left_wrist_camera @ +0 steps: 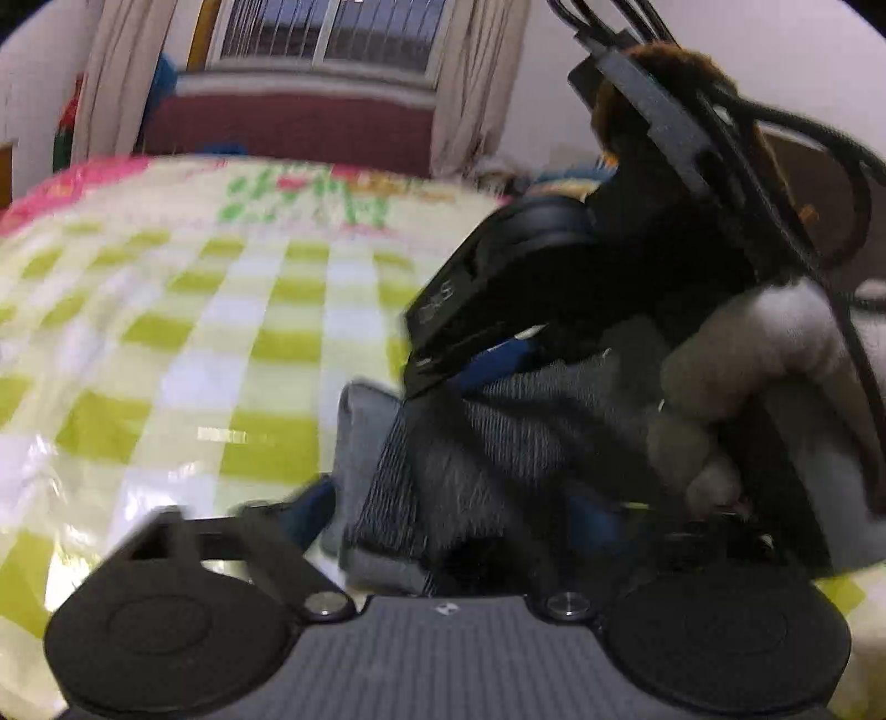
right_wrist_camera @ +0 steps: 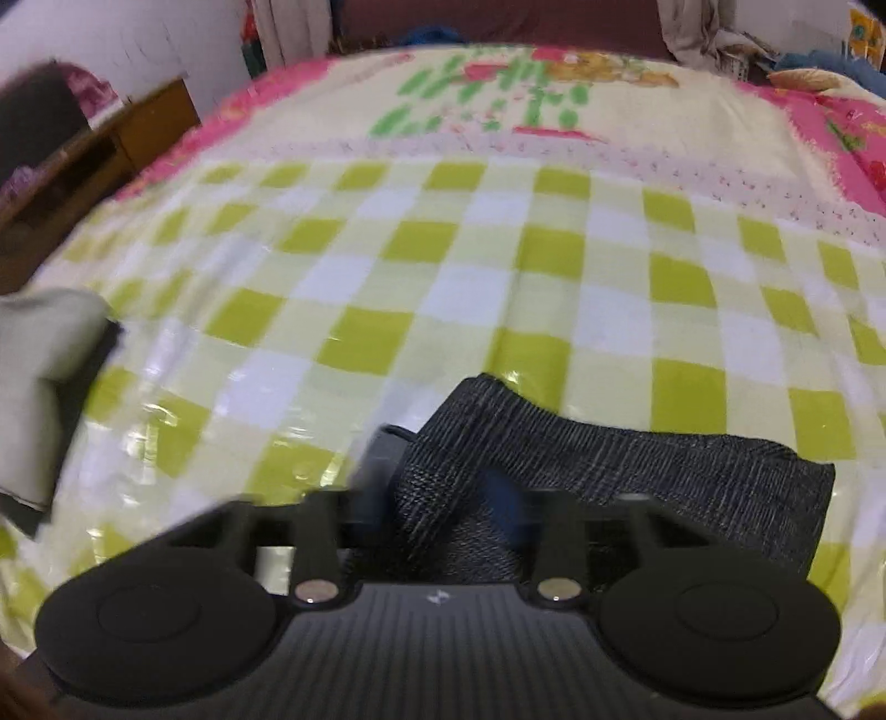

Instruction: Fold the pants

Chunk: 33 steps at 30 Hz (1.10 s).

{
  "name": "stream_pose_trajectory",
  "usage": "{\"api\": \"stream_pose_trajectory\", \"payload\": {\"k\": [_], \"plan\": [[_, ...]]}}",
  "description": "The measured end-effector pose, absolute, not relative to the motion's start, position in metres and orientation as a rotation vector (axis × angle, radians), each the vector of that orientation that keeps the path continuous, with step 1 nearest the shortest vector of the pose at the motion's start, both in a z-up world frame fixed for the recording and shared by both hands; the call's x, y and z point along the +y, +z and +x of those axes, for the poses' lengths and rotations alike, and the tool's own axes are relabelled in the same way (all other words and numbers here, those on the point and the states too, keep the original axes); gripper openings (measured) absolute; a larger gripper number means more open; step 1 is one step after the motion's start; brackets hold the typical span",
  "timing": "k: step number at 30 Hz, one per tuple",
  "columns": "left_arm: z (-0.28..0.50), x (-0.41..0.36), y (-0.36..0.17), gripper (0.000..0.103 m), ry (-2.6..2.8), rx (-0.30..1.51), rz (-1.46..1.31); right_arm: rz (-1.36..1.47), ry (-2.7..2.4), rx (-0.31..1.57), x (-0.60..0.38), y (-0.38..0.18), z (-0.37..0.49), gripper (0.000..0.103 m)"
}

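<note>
The dark grey knitted pants (right_wrist_camera: pixel 637 471) lie bunched on the checked bed, near its front edge. My right gripper (right_wrist_camera: pixel 443 487) is shut on a raised fold of them, with a blue fingertip (right_wrist_camera: pixel 504 498) pressed into the cloth. In the left wrist view the pants (left_wrist_camera: pixel 443 471) fill the gap between the fingers of my left gripper (left_wrist_camera: pixel 454 520), whose left fingertip (left_wrist_camera: pixel 310 515) sits at the cloth's edge. Blur hides whether its pads press. The right gripper's black housing (left_wrist_camera: pixel 498 288) and a pale gloved hand (left_wrist_camera: pixel 747 376) hang just above the same bundle.
The bed (right_wrist_camera: pixel 443 249) has a green and white checked cover with a pink border under glossy plastic. A wooden bedside unit (right_wrist_camera: pixel 83 166) stands at the left. Beyond the bed are a window (left_wrist_camera: pixel 332 33) and curtains (left_wrist_camera: pixel 470 83). A pale gloved hand (right_wrist_camera: pixel 39 360) shows at the left edge.
</note>
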<state>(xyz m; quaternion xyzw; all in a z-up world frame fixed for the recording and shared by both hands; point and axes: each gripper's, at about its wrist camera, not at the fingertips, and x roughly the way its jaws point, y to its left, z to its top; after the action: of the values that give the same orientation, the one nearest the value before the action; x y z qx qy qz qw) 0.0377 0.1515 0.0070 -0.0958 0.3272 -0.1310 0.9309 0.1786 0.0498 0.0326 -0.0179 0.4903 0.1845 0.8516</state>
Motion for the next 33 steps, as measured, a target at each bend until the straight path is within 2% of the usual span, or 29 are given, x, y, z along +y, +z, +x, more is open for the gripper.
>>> {"api": "stream_pose_trajectory", "payload": {"k": [3, 6, 7, 11, 14, 16, 18, 21, 27, 33], "plan": [[0.043, 0.159, -0.001, 0.057, -0.276, 0.714, -0.249, -0.057, 0.431, 1.035, 0.055, 0.038, 0.179, 0.010], [0.035, 0.162, 0.008, 0.045, -0.261, 0.659, -0.250, -0.032, 0.498, 1.000, 0.061, 0.055, 0.171, 0.001], [0.032, 0.163, 0.011, 0.045, -0.247, 0.638, -0.240, -0.006, 0.525, 0.995, 0.064, 0.059, 0.170, 0.001], [0.037, 0.172, 0.004, 0.045, -0.216, 0.675, -0.266, -0.082, 0.520, 0.976, 0.086, 0.047, 0.175, 0.001], [0.042, 0.172, -0.006, 0.046, -0.201, 0.710, -0.252, 0.008, 0.513, 0.987, 0.072, 0.040, 0.178, 0.003], [0.044, 0.170, -0.007, 0.049, -0.185, 0.704, -0.234, 0.084, 0.529, 0.954, 0.053, 0.049, 0.171, 0.007], [0.044, 0.167, -0.005, 0.055, -0.166, 0.704, -0.222, 0.112, 0.534, 0.896, 0.027, 0.061, 0.157, 0.007], [0.042, 0.173, -0.001, 0.059, -0.142, 0.697, -0.269, 0.110, 0.515, 0.847, -0.006, 0.063, 0.138, 0.007], [0.021, 0.165, 0.034, 0.062, -0.082, 0.579, -0.203, 0.149, 0.503, 0.841, -0.026, 0.038, 0.136, 0.008], [0.053, 0.128, 0.024, 0.062, -0.147, 0.644, -0.074, 0.130, 0.519, 0.859, -0.008, 0.006, 0.173, 0.005]]}}
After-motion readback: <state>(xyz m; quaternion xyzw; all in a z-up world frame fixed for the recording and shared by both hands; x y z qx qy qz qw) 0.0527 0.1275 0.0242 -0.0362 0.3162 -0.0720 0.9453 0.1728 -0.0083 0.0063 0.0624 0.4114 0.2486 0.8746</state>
